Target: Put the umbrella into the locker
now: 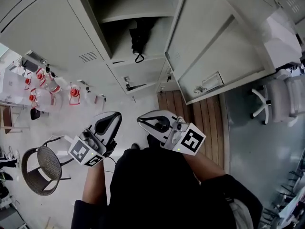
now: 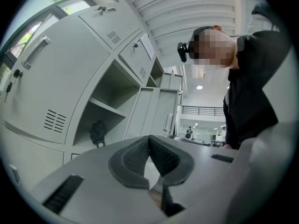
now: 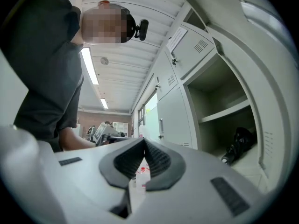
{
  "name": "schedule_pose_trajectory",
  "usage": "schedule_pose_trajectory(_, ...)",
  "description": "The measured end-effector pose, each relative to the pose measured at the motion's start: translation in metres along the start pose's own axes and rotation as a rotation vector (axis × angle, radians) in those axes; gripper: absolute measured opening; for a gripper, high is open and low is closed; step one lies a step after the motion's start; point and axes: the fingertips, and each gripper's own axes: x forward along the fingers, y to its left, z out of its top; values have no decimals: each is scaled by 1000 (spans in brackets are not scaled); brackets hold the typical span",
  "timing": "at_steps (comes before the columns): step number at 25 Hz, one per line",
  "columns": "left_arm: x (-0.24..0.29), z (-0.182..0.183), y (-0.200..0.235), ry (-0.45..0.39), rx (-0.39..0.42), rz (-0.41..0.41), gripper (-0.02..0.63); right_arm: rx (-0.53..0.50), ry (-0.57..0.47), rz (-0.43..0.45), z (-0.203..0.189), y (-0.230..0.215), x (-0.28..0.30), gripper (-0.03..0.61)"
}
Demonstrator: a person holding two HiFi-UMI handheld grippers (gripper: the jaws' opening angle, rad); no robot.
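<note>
While umbrella sits inside locker, my left gripper and right gripper pressed together, empty. Looks light, soft, slippery; I'd pinch stiff handle.

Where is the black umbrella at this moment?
Head view, top centre: the black umbrella lies inside the open locker compartment, beneath its shelf, its wrist loop hanging over the front edge.

Swung-out locker door at right, compartment open ahead, umbrella lying inside, bottles on floor left.
</note>
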Motion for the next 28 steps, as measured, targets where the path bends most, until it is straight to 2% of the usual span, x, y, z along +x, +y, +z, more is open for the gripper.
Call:
schedule_pose_trajectory(9, -93, -1, -32, -26, -33, -91, 17, 37, 100, -101, -19, 74, 28, 11)
schedule_pose_trajectory(15, -141, -15, -58, -35, -81, -154, 15, 32, 168, -166, -33, 110, 19, 12)
schedule_pose_trajectory(20, -152, -34, -80, -4, -112, -193, 15, 31, 216, -182, -40, 132, 4, 11)
schedule_pose_trajectory(24, -145, -40, -111, 39, -105, -246, 17, 21, 203, -165, -33, 138, -6, 11)
schedule_pose_trajectory(28, -140, -38, -129, 42, -97, -238, 17, 20, 189, -135, -24, 144, -14, 11)
